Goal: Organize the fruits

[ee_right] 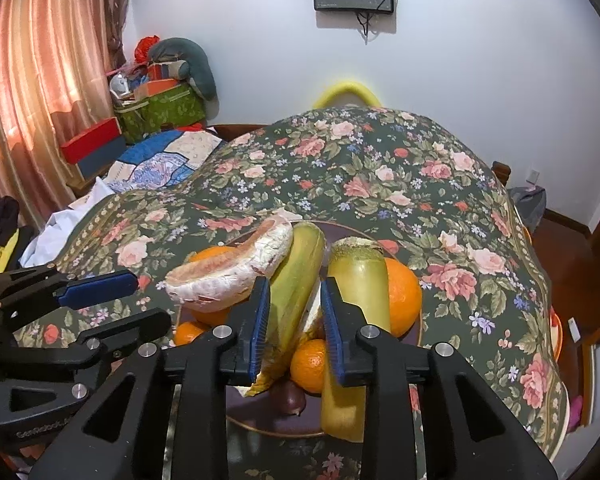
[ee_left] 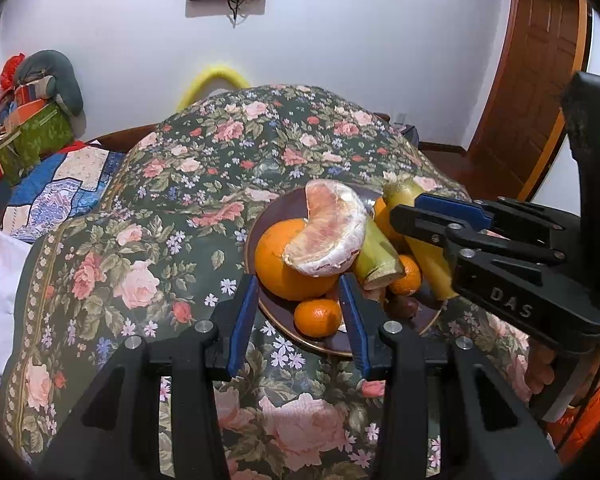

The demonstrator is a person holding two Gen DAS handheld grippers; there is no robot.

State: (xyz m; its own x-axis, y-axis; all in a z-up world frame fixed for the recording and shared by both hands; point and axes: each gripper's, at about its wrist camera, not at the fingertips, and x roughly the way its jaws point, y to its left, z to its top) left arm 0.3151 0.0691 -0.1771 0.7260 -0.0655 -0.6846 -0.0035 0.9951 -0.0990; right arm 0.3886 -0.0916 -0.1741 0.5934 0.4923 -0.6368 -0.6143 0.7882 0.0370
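Dark-green floral cloth (ee_left: 140, 240) (pink roses all over) draped over whole surface; brown plate (ee_left: 284, 204) w/ gold rim set on it, right of centre in left wrist view, heaped w/ fruit.

L to R on plate: big orange (ee_left: 276, 260) at left edge; peeled pomelo segment (ee_left: 328, 232) leaning on top of it, curved, pith side up; small mandarin (ee_left: 318, 318) at near rim, just below big orange; green-yellow stalk piece (ee_left: 374, 252) tilted, cut end toward camera, touching pomelo; 2nd mandarin (ee_left: 408, 276) tucked under it; dark brown fruit (ee_left: 404, 306) just in front of that; longer yellow stalk piece (ee_left: 424, 264) slanting along right side; 2nd large orange (ee_right: 404, 296) at far right, behind longer stalk.

Left gripper (ee_left: 300, 284) low at near-left rim of plate; jaws apart, nothing gripped; big orange & small mandarin seen through the gap, beyond the pads.

Right gripper (ee_right: 295, 284) over right half of plate, angled down; jaws a narrow way apart, straddling green-yellow stalk piece from above; pads not visibly pressing on it, so no hold; can't tell if left pad brushes it.
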